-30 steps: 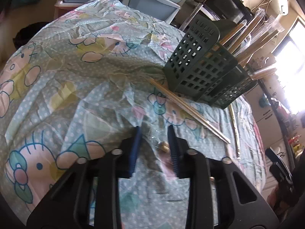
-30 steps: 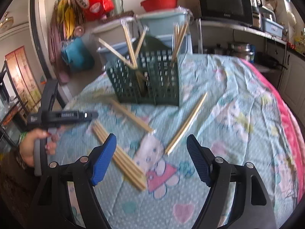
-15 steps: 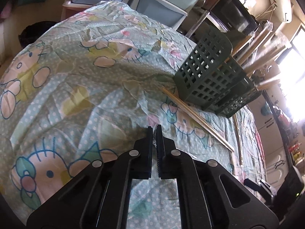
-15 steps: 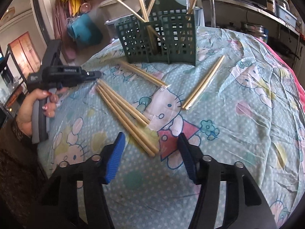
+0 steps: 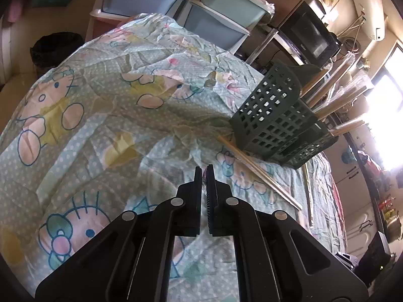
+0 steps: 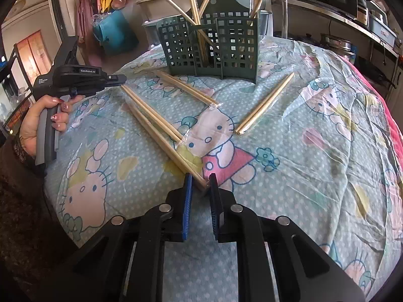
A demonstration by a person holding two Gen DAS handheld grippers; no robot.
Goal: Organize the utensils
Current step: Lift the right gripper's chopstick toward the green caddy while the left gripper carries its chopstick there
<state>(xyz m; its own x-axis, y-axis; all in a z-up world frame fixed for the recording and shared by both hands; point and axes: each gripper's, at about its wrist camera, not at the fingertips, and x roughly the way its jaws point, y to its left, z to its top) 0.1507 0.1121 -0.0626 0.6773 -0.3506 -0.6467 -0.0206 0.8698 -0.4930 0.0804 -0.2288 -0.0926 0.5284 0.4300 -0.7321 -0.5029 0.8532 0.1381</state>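
Note:
A dark green slotted utensil caddy point(image 6: 214, 45) stands at the far side of the table with several wrapped chopstick pairs upright in it; it also shows in the left wrist view point(image 5: 274, 118). Several wrapped pairs lie loose on the cloth. My right gripper point(image 6: 200, 185) is shut on the near end of one long pair point(image 6: 161, 138). My left gripper point(image 5: 204, 171) is shut, with a thin wrapped end pinched between its jaws; in the right wrist view point(image 6: 118, 79) its tip holds the far end of another pair point(image 6: 151, 112).
Two more loose pairs lie near the caddy point(image 6: 189, 88) and to the right point(image 6: 264, 104). The round table wears a crinkled Hello Kitty cloth point(image 6: 314, 138). Plastic drawers point(image 5: 214, 17) and a microwave point(image 5: 309, 32) stand behind it.
Both grippers went from open to shut. The right one came down and forward onto the near end of the long pair. The left one closed on its pair's end and rose a little.

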